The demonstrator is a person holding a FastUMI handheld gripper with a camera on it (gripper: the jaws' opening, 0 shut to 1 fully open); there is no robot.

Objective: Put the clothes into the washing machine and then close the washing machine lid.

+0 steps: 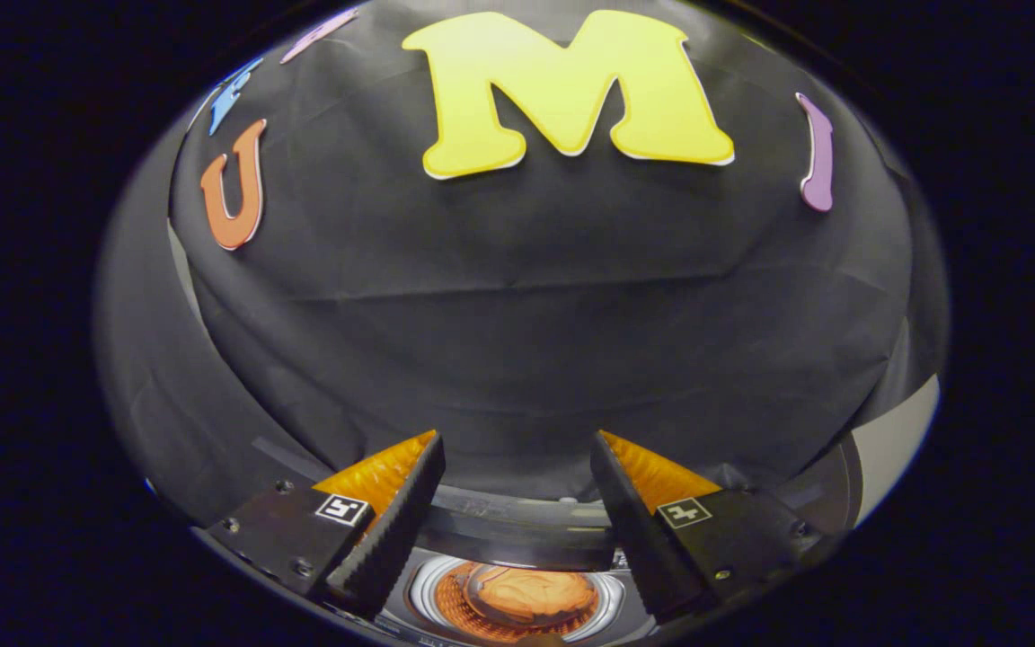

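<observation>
While the gripper (517, 449) hangs with its two fingers spread wide apart and nothing between them, most of what lies ahead is the booth's black cloth wall (535, 332), which rises from just beyond the fingertips to the top of the frame. The cloth is creased: a horizontal fold runs across the middle of the frame, and slanting folds fall away toward the lower left and lower right. At the far right edge, low down, a pale strip of surface (899, 440) shows past the edge of the cloth.

Each finger has a black ribbed inner pad, an orange wedge behind the tip, and a small square marker on its black mount. The left finger (392, 521) sits at the lower left of centre, the right finger (634, 521) at the lower right of centre, and both are released, pressing on nothing.

Low in the frame, between and below the fingers, lies the washing machine (517, 535), seen from above. Its dark curved rim crosses the gap between the fingers, and beneath it the round drum opening (517, 598), ringed in bright metal, stands uncovered. Inside the drum sits an orange-lit bundle that looks like the clothes (535, 591), though it is too small to tell for certain.
</observation>
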